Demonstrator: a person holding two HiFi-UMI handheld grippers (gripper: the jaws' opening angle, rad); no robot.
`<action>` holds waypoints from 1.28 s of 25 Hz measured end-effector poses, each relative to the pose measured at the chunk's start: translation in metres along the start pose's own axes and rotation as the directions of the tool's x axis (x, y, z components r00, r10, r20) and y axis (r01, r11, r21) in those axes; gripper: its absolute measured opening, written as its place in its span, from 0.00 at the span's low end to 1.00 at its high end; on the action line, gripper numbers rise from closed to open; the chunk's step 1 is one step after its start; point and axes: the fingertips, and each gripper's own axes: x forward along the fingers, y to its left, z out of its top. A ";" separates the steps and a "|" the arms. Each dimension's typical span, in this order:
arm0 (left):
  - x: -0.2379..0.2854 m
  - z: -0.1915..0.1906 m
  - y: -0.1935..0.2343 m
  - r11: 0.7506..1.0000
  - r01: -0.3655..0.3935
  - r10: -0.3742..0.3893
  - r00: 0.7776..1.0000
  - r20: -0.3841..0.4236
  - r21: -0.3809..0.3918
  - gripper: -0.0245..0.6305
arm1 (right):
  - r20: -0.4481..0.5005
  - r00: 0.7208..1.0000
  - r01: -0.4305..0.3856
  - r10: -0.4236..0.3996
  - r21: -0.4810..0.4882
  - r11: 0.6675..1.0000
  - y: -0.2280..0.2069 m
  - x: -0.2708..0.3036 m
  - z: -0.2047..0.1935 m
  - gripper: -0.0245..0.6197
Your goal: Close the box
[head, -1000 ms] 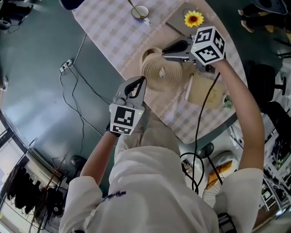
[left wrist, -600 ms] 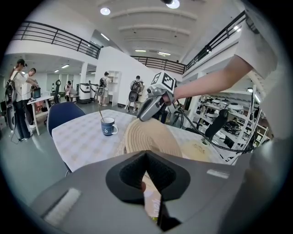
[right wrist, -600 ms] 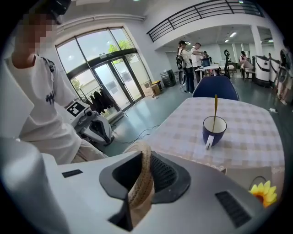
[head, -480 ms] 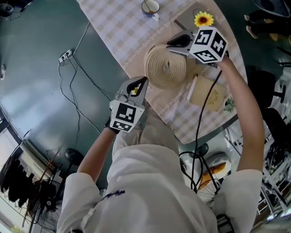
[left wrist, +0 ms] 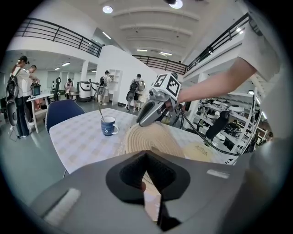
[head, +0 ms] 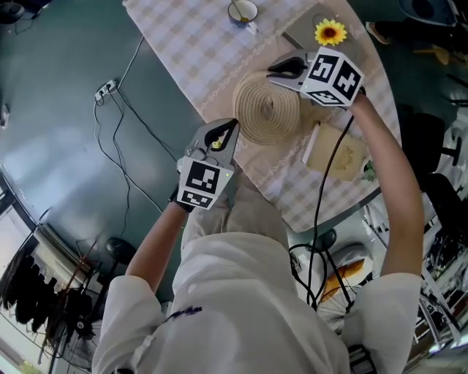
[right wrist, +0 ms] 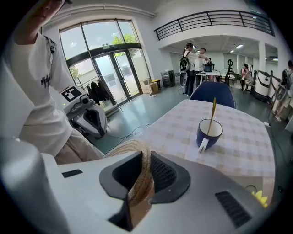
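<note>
- Checked tabletop: woven lid lies near the person's edge, apparently over the box.
- Right gripper clamps the lid rim.
- Left gripper is closed, empty, beyond that edge.
- Step: seating the lid. Next: level, then release.

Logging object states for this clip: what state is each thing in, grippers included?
woven lid: gripped at its rim, roughly level; what lies under it is hidden.
right gripper: fingers shut on the woven lid's rim.
left gripper: fingers shut, empty, clear of the lid.
mug: upright, spoon standing in it.
</note>
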 end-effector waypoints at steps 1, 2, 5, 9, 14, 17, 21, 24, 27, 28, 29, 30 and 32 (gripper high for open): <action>0.001 -0.001 0.000 1.000 0.001 -0.001 1.000 -0.002 -0.002 0.04 | 0.000 1.000 0.001 -0.001 0.000 1.000 -0.001 0.001 -0.001 0.13; 0.001 -0.002 0.001 1.000 0.001 -0.001 1.000 -0.004 -0.004 0.04 | 0.000 1.000 0.003 -0.003 -0.001 1.000 -0.002 0.002 -0.001 0.13; 0.003 -0.004 0.007 1.000 -0.007 0.007 1.000 -0.006 -0.017 0.04 | -0.002 1.000 0.008 -0.008 -0.006 1.000 -0.004 0.005 -0.002 0.13; 0.003 -0.004 0.011 1.000 -0.014 0.014 1.000 -0.006 -0.022 0.04 | -0.003 1.000 0.013 -0.013 -0.009 1.000 -0.006 0.007 -0.003 0.13; 0.005 -0.008 0.009 0.999 -0.003 0.003 1.000 -0.012 -0.034 0.04 | -0.007 1.000 0.015 -0.015 -0.014 1.000 -0.007 0.010 -0.004 0.13; 0.007 -0.012 0.005 0.999 0.003 -0.003 1.000 -0.020 -0.039 0.04 | -0.013 1.000 0.028 -0.028 -0.039 0.999 -0.009 0.012 -0.006 0.13; 0.009 -0.015 0.000 0.999 0.013 -0.014 1.000 -0.028 -0.038 0.04 | -0.016 0.999 0.050 -0.051 -0.061 0.997 -0.010 0.013 -0.010 0.13; 0.010 -0.015 0.000 0.999 0.010 -0.011 1.000 -0.028 -0.041 0.04 | -0.008 0.997 0.072 -0.072 -0.078 0.994 -0.012 0.015 -0.009 0.13; 0.010 -0.014 0.001 0.999 0.006 -0.007 1.000 -0.025 -0.045 0.04 | -0.015 0.995 0.095 -0.097 -0.095 0.991 -0.012 0.018 -0.014 0.13; 0.011 -0.014 0.002 0.999 0.004 -0.005 1.000 -0.023 -0.047 0.04 | -0.017 0.995 0.099 -0.101 -0.098 0.990 -0.013 0.020 -0.016 0.14; 0.011 -0.014 0.004 0.999 0.001 -0.002 1.000 -0.023 -0.047 0.04 | -0.015 0.994 0.102 -0.104 -0.099 0.990 -0.013 0.021 -0.017 0.14; 0.012 -0.014 0.006 0.999 -0.003 0.002 1.000 -0.025 -0.047 0.04 | -0.014 0.994 0.103 -0.105 -0.100 0.990 -0.013 0.024 -0.018 0.14; 0.013 -0.017 0.009 0.999 -0.009 0.007 0.999 -0.032 -0.053 0.04 | -0.023 0.994 0.104 -0.107 -0.107 0.989 -0.012 0.028 -0.022 0.14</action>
